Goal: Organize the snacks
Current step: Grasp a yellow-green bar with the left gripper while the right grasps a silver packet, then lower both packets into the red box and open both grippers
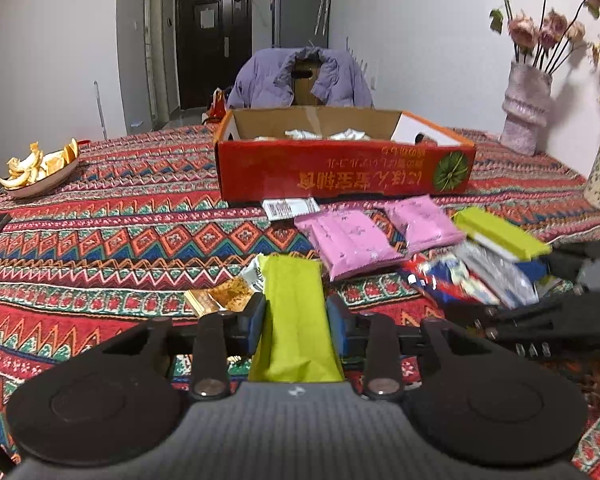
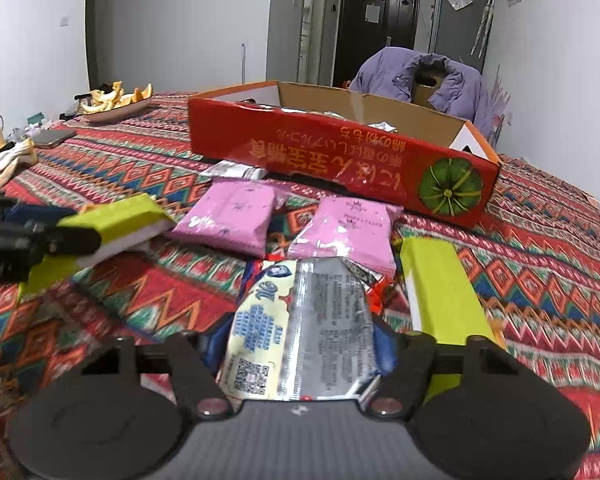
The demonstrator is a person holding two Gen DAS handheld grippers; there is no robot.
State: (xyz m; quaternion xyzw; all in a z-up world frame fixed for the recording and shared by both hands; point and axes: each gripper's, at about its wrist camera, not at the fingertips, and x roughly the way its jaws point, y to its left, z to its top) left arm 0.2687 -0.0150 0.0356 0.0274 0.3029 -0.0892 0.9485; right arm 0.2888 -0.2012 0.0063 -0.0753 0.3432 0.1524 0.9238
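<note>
Two handheld grippers over a snack pile in front of a red cardboard box on a patterned tablecloth.

The zigzag-patterned red tablecloth (image 1: 112, 236) covers the table; on it stands the open red cardboard box (image 1: 340, 168) with a few pale packets inside. Just before it lie two pink snack packets (image 2: 230, 218), side by side, and a lime-green flat packet (image 2: 440, 284) to their right. The left gripper (image 1: 296, 312) is clenched on another lime-green snack packet (image 1: 294, 320), blue pads pressing both its sides. The right gripper (image 2: 304, 356) has a silver-and-blue foil packet (image 2: 300, 328) between its fingers; whether they squeeze it cannot be told.
</note>
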